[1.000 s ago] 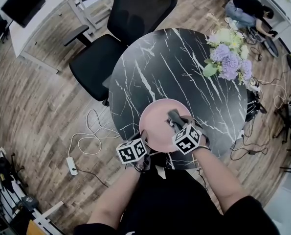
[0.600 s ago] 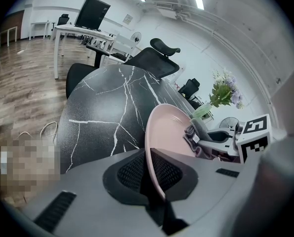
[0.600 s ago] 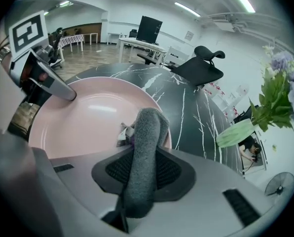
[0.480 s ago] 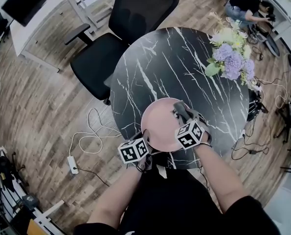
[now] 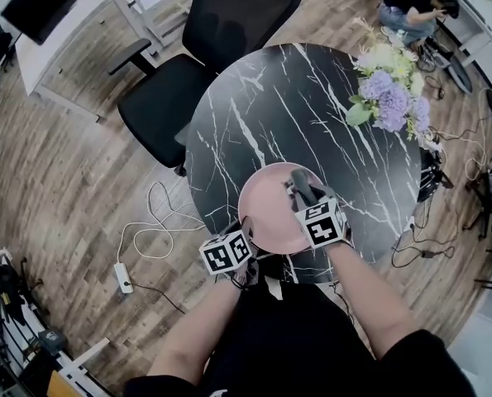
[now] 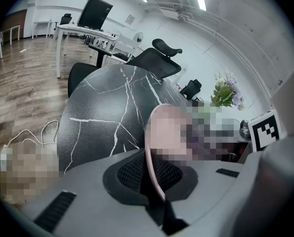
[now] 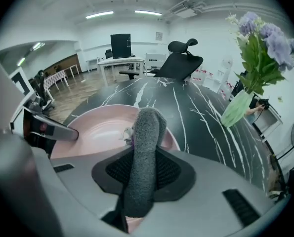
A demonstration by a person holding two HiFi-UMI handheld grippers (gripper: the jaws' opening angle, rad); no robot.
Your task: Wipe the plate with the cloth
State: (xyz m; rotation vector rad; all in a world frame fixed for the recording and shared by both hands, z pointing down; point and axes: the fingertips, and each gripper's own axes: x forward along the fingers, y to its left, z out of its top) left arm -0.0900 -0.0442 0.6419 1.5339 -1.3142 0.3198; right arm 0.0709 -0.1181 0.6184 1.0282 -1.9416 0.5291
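Note:
A pink plate (image 5: 270, 209) lies on the near edge of the round black marble table (image 5: 270, 114). My left gripper (image 5: 244, 240) is shut on the plate's near-left rim (image 6: 154, 177), which stands edge-on between the pads in the left gripper view. My right gripper (image 5: 299, 195) is shut on a folded grey cloth (image 7: 143, 152), held over the plate's right part (image 7: 97, 127). The cloth's tip (image 5: 298, 184) points toward the plate's far rim. Whether the cloth touches the plate surface I cannot tell.
A vase of purple and white flowers (image 5: 388, 89) stands at the table's far right. A black office chair (image 5: 204, 48) sits behind the table. A white cable and power strip (image 5: 138, 246) lie on the wooden floor at left. A white desk (image 5: 55, 23) stands far left.
My right gripper with the cloth has shifted a little right and toward the plate's far rim and rolled. The left gripper and plate have stayed put.

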